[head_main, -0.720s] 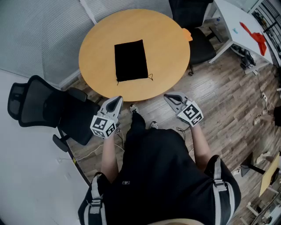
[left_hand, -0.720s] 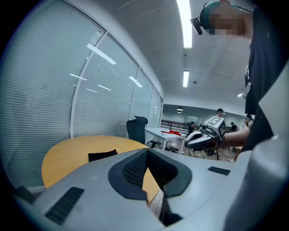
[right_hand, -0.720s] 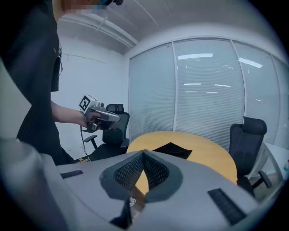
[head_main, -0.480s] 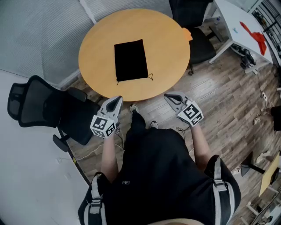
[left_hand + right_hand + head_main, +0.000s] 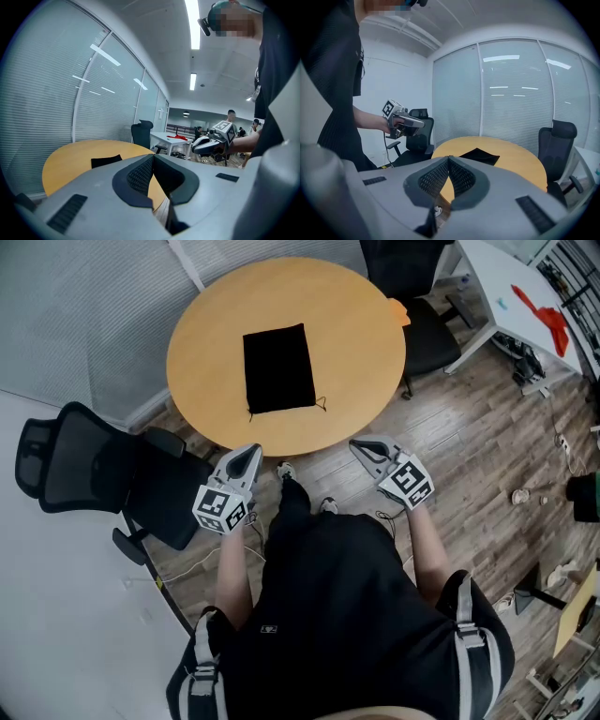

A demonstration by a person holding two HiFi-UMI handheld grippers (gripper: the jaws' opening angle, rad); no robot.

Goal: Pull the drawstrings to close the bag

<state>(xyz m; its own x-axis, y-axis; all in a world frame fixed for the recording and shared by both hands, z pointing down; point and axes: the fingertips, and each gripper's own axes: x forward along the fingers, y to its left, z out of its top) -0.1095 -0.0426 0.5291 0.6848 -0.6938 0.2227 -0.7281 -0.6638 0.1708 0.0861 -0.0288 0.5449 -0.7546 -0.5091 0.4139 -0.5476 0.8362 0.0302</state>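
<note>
Nothing moved, left gripper [image 5: 249, 454] and right gripper [image 5: 360, 448] fingers closed, empty, short of bag [image 5: 278, 368]

At the right edge of the room, a dark shape [image 5: 583, 498] over the wooden floor [image 5: 469, 427] has come further into sight than it was a moment ago. It is cut off by the edge, and what it is cannot be told. Just left of it, a small pale thing [image 5: 520, 496] on the floor has shifted leftward, toward the table side.
</note>
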